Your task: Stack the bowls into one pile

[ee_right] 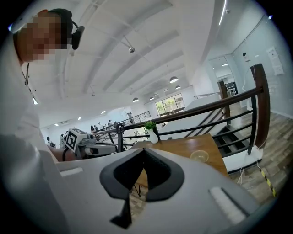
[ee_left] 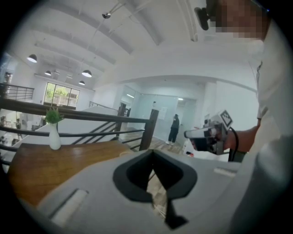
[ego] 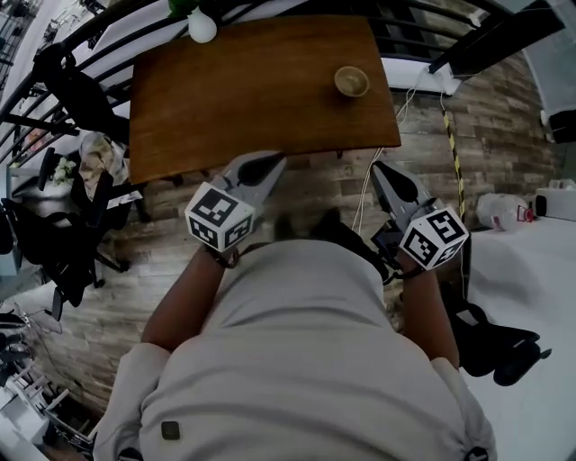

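Noting small round pale-tan bowl [ego: 351, 81] upright on far right part of brown wooden tabletop [ego: 243, 99], well apart from both grippers. Reads as a single pile; cannot tell whether more than one bowl is nested in it.

Position relative to grippers, head view: ahead of grey two-jaw right gripper [ego: 387, 173] and slightly to its left; ahead of grey two-jaw left gripper [ego: 263, 164] and off to its right. Tips of both grippers near the table's near edge, close in front of the person's pale-shirted torso [ego: 306, 360].

Left gripper: jaws pressed together, nothing between them. Right gripper: jaws likewise closed, holding nothing.

Counted:
- one bowl pile
- two grippers, each with a marker cube
- one table
- one white vase with green sprig [ego: 202, 25], at far left edge of tabletop, well apart from bowl

Surroundings:
- grey-brown plank floor [ego: 504, 135] under and around table
- black metal railing [ee_right: 215, 109] just behind table
- white ceiling with round hanging lamps [ee_left: 86, 73]
- white flat surface [ego: 531, 270] to the right
- black office chairs [ego: 54, 234] to the left
- figure in dark clothes [ee_left: 174, 129] standing far off, seen in left gripper view
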{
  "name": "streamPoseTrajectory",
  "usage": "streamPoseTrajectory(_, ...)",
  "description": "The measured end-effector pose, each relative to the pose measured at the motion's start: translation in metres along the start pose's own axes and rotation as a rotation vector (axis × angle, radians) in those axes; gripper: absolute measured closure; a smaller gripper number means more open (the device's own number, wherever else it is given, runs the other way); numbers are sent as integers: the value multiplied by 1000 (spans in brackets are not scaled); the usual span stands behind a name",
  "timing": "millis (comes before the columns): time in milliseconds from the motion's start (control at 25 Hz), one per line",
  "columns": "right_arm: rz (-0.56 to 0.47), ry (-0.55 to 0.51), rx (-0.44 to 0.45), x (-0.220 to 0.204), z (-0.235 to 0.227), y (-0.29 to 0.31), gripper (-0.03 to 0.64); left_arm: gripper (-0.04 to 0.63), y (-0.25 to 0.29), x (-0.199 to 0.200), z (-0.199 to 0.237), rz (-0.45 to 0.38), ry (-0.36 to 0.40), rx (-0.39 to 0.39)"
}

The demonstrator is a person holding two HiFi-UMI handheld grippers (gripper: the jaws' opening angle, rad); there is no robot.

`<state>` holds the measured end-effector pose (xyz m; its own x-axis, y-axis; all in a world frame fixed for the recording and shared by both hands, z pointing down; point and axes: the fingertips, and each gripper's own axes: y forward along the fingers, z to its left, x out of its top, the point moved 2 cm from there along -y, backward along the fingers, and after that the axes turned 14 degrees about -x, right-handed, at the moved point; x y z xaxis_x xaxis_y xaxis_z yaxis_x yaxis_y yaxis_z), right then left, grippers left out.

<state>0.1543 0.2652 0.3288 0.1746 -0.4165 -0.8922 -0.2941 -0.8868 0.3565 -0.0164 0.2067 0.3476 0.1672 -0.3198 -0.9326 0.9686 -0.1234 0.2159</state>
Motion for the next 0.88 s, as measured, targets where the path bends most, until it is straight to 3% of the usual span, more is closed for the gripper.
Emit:
streamPoseTrajectory(440, -24, -16, 22, 1, 3, -36, 607, 591, 9, 33, -50, -61, 65, -22)
streamPoseTrajectory(880, -33, -8, 34, 1, 5, -43, 607, 591, 9, 30, -55, -68, 57, -12)
